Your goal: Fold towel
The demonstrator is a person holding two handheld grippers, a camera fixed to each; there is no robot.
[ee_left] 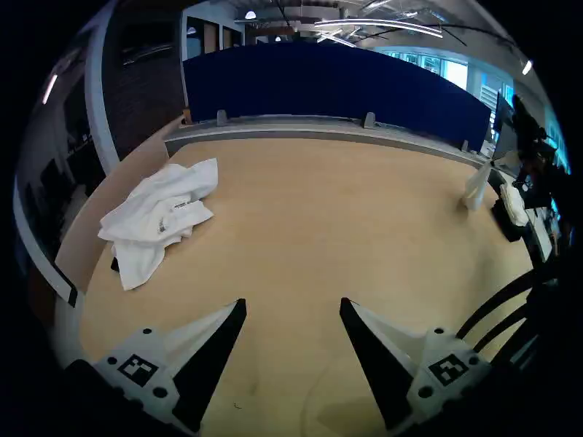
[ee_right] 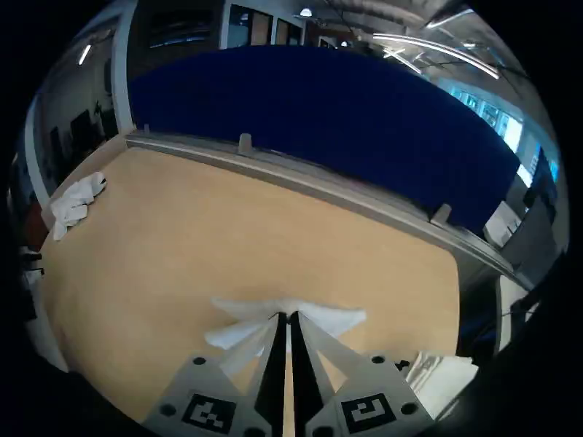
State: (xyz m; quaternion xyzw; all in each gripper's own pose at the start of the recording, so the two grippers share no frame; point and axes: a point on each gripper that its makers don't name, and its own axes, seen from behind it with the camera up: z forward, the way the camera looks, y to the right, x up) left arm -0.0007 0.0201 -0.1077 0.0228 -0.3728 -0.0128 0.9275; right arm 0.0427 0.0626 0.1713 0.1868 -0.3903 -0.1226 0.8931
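Note:
In the right gripper view, my right gripper (ee_right: 288, 315) is shut on a white towel (ee_right: 328, 319). The cloth fans out to both sides of the fingertips, low over the wooden table (ee_right: 218, 233). In the left gripper view, my left gripper (ee_left: 291, 302) stands open above the bare table (ee_left: 328, 218) with nothing between its fingers. A crumpled pile of white towels (ee_left: 157, 215) lies to its far left near the table edge. The same pile (ee_right: 76, 197) appears small at the far left in the right gripper view.
A blue partition (ee_left: 328, 91) on a grey rail runs along the table's far edge. A white cloth shape (ee_left: 477, 186) stands at the right edge of the table. A dark chair (ee_left: 510, 306) sits at the near right. More white cloth (ee_right: 444, 375) lies beside the right gripper.

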